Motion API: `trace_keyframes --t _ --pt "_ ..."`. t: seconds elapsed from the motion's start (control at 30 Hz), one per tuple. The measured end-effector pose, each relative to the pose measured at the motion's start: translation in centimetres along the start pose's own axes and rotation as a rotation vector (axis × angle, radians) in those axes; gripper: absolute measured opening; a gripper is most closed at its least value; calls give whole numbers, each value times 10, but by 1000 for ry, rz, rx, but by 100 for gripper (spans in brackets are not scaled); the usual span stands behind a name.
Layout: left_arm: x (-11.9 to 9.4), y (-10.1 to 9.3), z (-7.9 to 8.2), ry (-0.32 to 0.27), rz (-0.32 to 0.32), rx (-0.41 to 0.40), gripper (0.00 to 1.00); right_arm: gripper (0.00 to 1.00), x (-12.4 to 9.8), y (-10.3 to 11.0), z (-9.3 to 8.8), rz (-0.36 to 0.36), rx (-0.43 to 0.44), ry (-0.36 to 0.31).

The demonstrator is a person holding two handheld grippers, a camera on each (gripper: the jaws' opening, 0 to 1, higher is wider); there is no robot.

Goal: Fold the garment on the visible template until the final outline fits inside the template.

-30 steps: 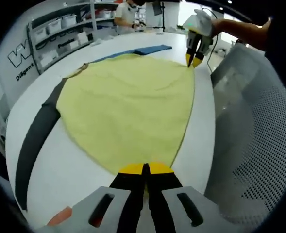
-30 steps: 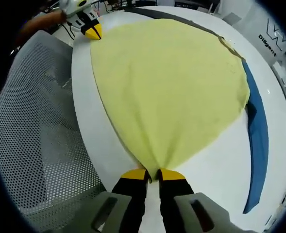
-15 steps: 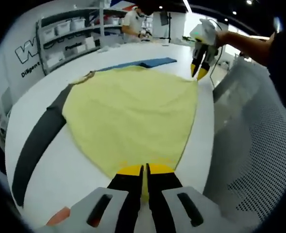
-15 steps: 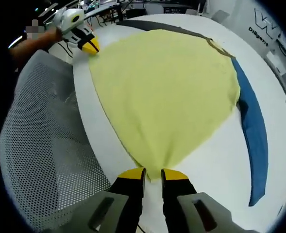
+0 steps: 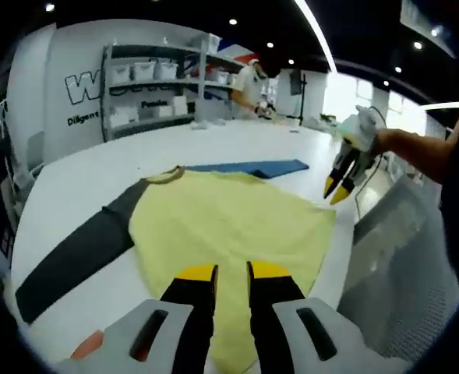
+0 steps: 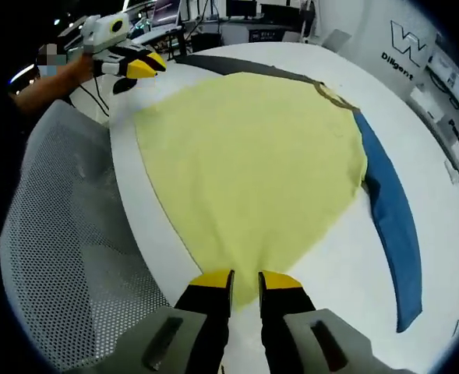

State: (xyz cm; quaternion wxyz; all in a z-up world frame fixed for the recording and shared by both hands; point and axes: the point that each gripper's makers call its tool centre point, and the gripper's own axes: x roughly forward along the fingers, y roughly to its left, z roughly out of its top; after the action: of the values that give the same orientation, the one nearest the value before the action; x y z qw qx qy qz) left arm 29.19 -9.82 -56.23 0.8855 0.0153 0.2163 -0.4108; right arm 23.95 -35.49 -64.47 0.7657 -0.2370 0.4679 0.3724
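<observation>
A yellow garment (image 5: pixel 229 230) lies spread flat on a white table (image 5: pixel 73 175), and everything else is placed here by that garment. In the left gripper view, the left gripper (image 5: pixel 231 272) hovers over the garment's near edge with its yellow-tipped jaws a little apart, holding no cloth. The right gripper (image 5: pixel 337 189) hangs in the air just beyond the garment's far right corner, held by a person's hand (image 5: pixel 385 140); its jaws look slightly parted and hold nothing. A dark grey strip (image 5: pixel 81 249) runs out from under the garment's left side, and a blue strip (image 5: pixel 248 167) lies along its far edge, next to the neckline. In the right gripper view, the right gripper (image 6: pixel 245 276) sits above the garment's (image 6: pixel 245 171) near point, jaws parted, while the left gripper (image 6: pixel 139 68) floats off the far left corner. A grey mesh chair back (image 6: pixel 73 241) stands beside the table's (image 6: pixel 330 265) edge, left of the garment. Shelves with boxes (image 5: pixel 147 89) stand against the wall well beyond it.
</observation>
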Motion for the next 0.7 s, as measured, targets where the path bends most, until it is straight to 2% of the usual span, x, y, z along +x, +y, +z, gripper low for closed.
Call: trace_keyframes --t 0.07,0.13,0.2,0.3,0.4,0.43,0.47,0.57,0.7 --pt "-2 0 8 -44 32 1 33 11 -2 -4 2 -14 14 -21" --pt "-4 -1 10 -53 61 -5 43 10 -3 -10 3 -30 30 -38" --pt "-6 -3 11 -60 72 -11 43 10 -4 -13 4 -39 37 -47" --pt "-11 -4 20 -127 117 -57 45 10 -5 -17 6 -55 49 -63" --pt "-18 0 29 -200 181 -107 62 10 -7 -22 9 -70 61 -81" --pt "-19 -2 29 -200 189 -120 71 10 -7 -23 9 -75 64 -86" --pt "-19 -8 27 -183 180 -102 75 10 -8 -26 11 -82 71 -94" --pt "-20 -20 25 -171 186 -63 78 10 -9 -33 12 -99 81 -105" --pt "-23 -29 19 -181 205 -64 86 9 -11 -40 14 -120 99 -119"
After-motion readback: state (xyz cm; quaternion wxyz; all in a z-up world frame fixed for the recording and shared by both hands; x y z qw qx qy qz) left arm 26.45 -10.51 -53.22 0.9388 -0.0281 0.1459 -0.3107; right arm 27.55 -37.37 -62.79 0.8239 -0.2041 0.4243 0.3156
